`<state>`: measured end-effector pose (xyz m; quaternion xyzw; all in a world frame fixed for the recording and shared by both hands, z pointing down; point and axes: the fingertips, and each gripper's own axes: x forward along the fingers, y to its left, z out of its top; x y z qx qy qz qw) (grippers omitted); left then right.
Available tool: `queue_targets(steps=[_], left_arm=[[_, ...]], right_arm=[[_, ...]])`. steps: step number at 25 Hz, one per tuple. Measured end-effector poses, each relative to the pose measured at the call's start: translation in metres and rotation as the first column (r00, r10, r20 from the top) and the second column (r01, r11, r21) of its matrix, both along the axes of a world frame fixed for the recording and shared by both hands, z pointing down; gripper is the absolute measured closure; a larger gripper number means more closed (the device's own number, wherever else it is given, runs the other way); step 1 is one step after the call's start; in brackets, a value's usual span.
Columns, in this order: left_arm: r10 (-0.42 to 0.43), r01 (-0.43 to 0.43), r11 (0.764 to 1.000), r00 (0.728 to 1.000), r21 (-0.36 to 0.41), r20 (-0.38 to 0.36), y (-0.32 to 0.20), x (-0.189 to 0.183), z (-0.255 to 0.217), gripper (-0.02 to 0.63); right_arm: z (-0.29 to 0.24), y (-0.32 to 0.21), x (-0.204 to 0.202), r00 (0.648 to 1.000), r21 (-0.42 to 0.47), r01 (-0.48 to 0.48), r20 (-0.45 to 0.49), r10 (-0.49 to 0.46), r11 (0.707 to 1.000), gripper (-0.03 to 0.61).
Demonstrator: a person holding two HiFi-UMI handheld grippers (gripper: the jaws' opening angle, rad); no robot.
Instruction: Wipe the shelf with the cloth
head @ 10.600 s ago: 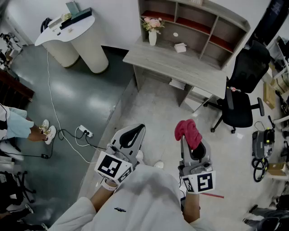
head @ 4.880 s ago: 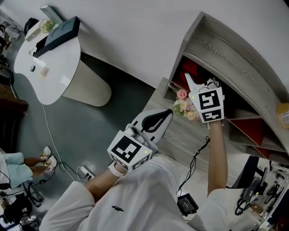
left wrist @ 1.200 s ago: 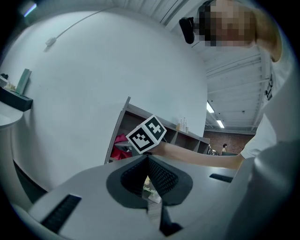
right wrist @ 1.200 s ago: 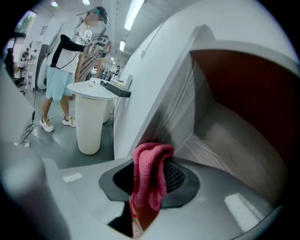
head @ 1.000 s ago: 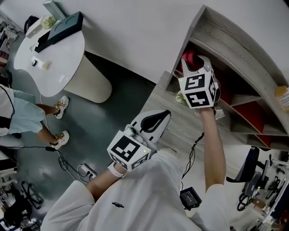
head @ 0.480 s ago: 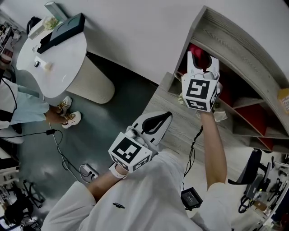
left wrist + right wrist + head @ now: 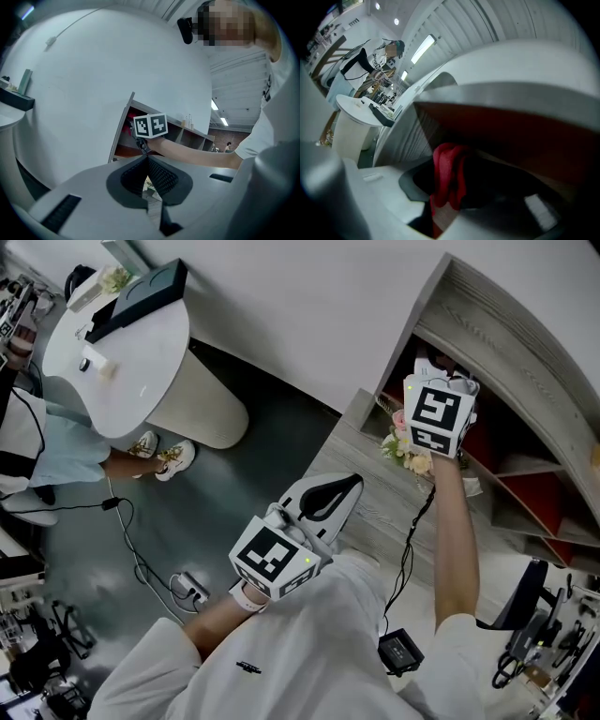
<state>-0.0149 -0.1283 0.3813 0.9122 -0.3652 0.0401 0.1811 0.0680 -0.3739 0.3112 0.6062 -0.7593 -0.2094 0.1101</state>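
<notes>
Ideally, the crumpled red cloth [image 7: 449,178], clamped in the right gripper [image 7: 439,371], is pressed flat along the grey wooden shelf [image 7: 506,329].

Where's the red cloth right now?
In the right gripper view, the red cloth is pinched in the right gripper, inside the end compartment of the shelf; the head view puts it close by the pink flowers.

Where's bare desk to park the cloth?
Bare: the desk strip between flowers and left gripper. Crowded: end cubby of the shelf, filled by the right gripper with cloth, flowers just outside.
</notes>
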Motion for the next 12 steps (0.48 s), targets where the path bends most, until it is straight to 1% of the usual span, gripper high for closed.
queue_targets(steps=[3,7,10,12], left_arm=[[0.004,-0.004,1.000,1.000,0.002,0.003,-0.004,0.000,-0.001,0.612],[-0.003,0.003,1.000,1.000,-0.002,0.001,-0.006,0.000,0.001,0.612],[-0.001,0.001,1.000,1.000,-0.006,0.003,-0.005,0.002,0.003,0.612],[0.003,-0.003,1.000,1.000,-0.004,0.003,-0.004,0.005,0.002,0.612]], right_arm=[[0.015,-0.009,0.002,0.999,-0.058,0.011,-0.039,-0.013,0.998,0.466],[0.037,-0.014,0.002,0.992,-0.139,0.014,-0.119,-0.031,0.990,0.468],[0.058,-0.016,-0.001,0.977,-0.218,0.021,-0.202,-0.066,0.976,0.468],[0.069,-0.017,-0.003,0.961,-0.253,0.024,-0.261,-0.092,0.967,0.466]])
